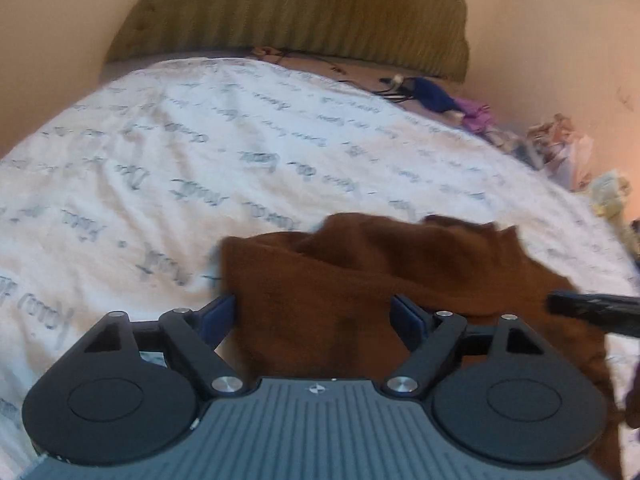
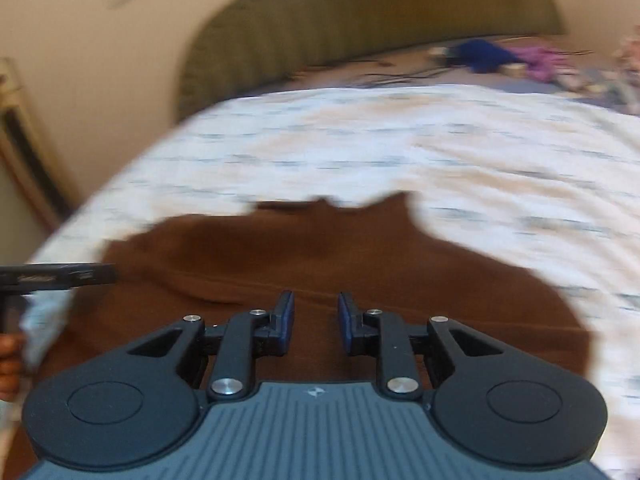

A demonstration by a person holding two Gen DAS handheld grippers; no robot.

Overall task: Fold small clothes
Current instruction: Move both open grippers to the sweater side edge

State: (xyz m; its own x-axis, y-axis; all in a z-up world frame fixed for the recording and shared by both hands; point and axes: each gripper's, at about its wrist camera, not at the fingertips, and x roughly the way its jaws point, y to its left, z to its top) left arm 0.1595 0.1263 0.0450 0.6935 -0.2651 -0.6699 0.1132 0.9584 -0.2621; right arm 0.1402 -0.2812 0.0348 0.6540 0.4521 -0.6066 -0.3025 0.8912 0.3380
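Observation:
A brown garment (image 1: 360,276) lies rumpled on a white bedsheet with grey script print (image 1: 200,160). My left gripper (image 1: 314,312) is wide open right over the garment's near left part, its blue pads either side of the cloth. In the right wrist view the garment (image 2: 320,252) spreads below my right gripper (image 2: 316,320), whose jaws stand partly open with a narrow gap and nothing between them. The right gripper's tip shows at the right edge of the left view (image 1: 592,308). The left gripper's tip shows at the left edge of the right view (image 2: 60,276). The right view is motion-blurred.
An olive ribbed headboard (image 1: 300,8) stands at the far end against a cream wall. A pile of blue and purple clothes (image 1: 448,100) and several other items (image 1: 560,148) lie along the far right of the bed. A framed object (image 2: 24,152) leans at the left.

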